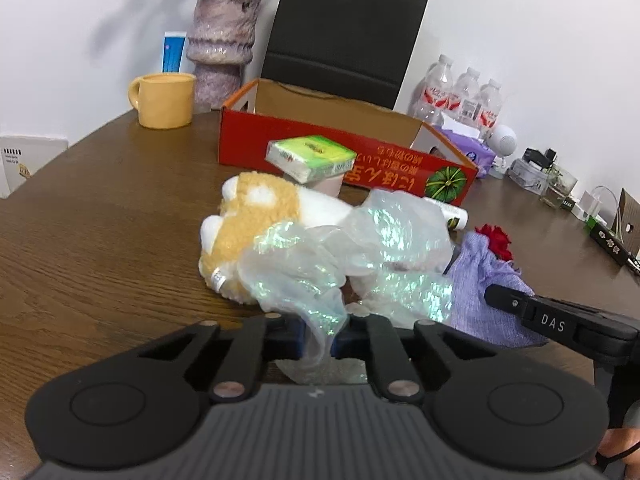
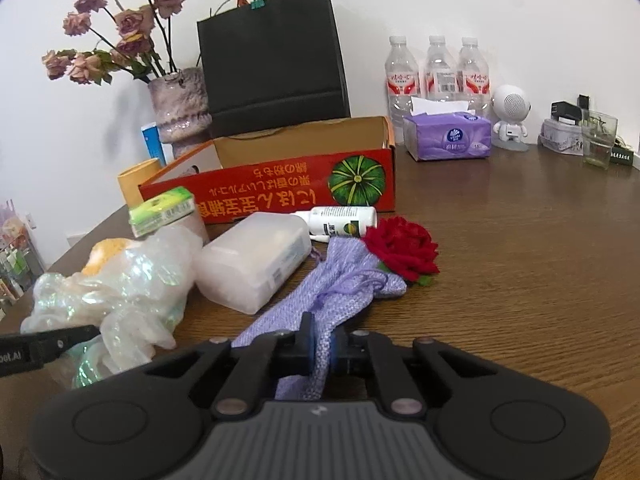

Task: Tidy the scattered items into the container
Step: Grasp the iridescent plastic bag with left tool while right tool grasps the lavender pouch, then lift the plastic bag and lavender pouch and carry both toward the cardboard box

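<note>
My left gripper [image 1: 322,334] is shut on the near edge of a crumpled iridescent plastic bag [image 1: 352,256], which lies over a tan and white plush toy [image 1: 248,216]. My right gripper [image 2: 322,346] is shut on the near end of a lilac knitted pouch [image 2: 340,284], beside a red fabric flower [image 2: 402,248]. The open red cardboard box [image 2: 280,188] with a pumpkin picture stands behind them. In front of it lie a green packet [image 2: 162,210], a frosted plastic case [image 2: 256,260] and a white bottle [image 2: 346,220].
Behind the box stand a black paper bag [image 2: 272,68], a vase of dried roses [image 2: 180,108], a yellow mug [image 1: 164,98], water bottles [image 2: 436,68], a purple tissue pack [image 2: 448,136] and a white figurine [image 2: 510,116]. Bare brown tabletop [image 2: 520,260] stretches right.
</note>
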The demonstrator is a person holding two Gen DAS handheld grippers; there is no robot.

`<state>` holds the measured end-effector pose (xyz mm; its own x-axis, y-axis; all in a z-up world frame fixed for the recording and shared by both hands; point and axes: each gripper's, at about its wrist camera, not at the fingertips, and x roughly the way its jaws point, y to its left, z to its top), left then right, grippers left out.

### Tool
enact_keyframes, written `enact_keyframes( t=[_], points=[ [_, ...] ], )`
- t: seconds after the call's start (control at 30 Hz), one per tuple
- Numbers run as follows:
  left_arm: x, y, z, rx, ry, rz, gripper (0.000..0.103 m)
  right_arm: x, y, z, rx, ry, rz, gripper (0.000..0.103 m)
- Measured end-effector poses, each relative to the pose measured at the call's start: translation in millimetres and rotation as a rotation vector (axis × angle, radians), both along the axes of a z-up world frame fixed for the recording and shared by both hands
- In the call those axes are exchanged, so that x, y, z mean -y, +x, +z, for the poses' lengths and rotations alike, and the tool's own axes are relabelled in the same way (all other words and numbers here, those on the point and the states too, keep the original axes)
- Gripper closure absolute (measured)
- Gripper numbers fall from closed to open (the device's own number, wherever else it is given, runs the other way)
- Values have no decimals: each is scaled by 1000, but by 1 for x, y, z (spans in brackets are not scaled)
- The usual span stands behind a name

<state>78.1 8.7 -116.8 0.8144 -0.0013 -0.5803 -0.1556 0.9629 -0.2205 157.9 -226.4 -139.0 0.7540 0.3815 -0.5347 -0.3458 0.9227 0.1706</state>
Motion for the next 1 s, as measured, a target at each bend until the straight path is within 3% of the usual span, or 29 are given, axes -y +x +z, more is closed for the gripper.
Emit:
enact_keyframes(
  t=[0.47,1.0],
  points=[
    [0,-30,35,101,-33,-69,93,12,-37,29,44,35,12,99],
    [-8,-59,80,209,-58,-105,93,29,-73,83,162,65,20,99]
  ],
)
